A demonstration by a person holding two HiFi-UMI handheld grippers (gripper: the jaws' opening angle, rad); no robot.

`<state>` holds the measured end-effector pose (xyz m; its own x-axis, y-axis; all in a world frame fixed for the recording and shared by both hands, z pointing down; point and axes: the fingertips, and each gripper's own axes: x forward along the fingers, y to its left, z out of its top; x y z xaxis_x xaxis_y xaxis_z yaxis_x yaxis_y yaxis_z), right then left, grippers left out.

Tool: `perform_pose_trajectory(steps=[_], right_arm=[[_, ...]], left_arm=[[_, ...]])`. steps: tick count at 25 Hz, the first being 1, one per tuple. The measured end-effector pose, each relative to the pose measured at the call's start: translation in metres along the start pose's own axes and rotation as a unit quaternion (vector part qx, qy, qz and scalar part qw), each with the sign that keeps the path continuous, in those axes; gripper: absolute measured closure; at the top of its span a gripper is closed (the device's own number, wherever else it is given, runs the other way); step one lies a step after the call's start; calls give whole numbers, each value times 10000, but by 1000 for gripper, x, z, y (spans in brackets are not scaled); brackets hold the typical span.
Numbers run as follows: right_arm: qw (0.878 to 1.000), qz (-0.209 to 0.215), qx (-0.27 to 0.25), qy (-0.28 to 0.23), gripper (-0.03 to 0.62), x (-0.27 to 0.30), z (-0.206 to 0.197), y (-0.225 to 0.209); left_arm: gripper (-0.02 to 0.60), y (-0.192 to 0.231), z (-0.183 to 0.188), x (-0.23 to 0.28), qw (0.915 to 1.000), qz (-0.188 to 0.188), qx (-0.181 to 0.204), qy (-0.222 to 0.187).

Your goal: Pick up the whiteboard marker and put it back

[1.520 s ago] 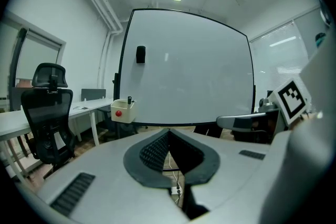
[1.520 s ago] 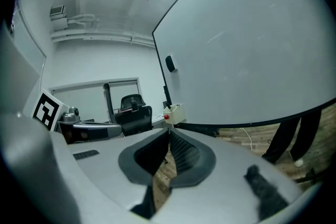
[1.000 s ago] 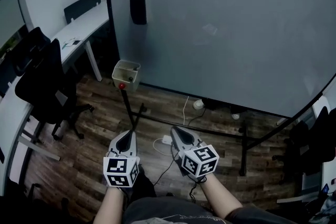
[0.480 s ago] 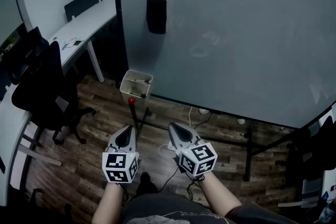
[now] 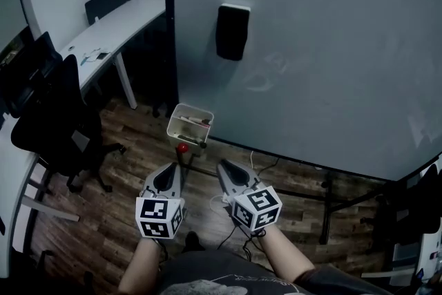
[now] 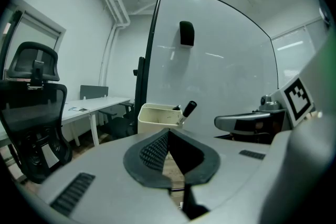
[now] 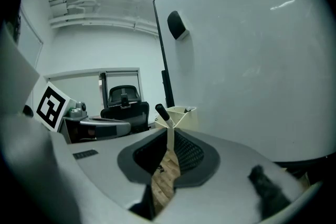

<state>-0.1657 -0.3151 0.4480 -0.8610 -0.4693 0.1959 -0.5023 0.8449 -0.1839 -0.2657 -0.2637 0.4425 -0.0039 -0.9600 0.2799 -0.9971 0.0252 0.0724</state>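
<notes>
- You're holding the left gripper (image 5: 168, 170) low in front of the whiteboard (image 5: 331, 45), and its jaws are sitting tip to tip with nothing between them.
- You're holding the right gripper (image 5: 223, 167) just beside it, with the jaws likewise pressed together and gripping nothing.
- The whiteboard marker (image 6: 188, 109) is standing tilted, black cap up, in the cream holder bin (image 6: 155, 119) at the board's lower left.
- Both grippers are pointing toward that bin, apart from it.
- The head view is dim, so the marker there is probably the thin shape across the bin.

Wood floor (image 5: 117, 212), white desk (image 5: 117, 21) (left), black chair (image 5: 56, 117).
</notes>
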Motion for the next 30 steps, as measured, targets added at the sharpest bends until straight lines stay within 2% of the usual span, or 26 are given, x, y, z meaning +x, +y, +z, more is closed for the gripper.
perform_pose_trajectory(steps=[5,9,14,17,30], right_arm=[[9999,162,-2,16,561,22,2,7],[9999,159,-54,4,496,35,5,10],[9982,84,-595,-24,465,48,11,15],[9964,27,-837,-147,462,56,19,21],[9954,-528,-772,-215,472,76,21,15]], left_arm=[[568,16,5,12,10000,-52,-31,-32],[568,26,6,21,9999,-102,-46,-40],[568,32,9,28,9998,-216,-11,-50],[569,39,10,31,9997,-236,-17,-65],[569,56,8,37,9986,-517,90,-18]])
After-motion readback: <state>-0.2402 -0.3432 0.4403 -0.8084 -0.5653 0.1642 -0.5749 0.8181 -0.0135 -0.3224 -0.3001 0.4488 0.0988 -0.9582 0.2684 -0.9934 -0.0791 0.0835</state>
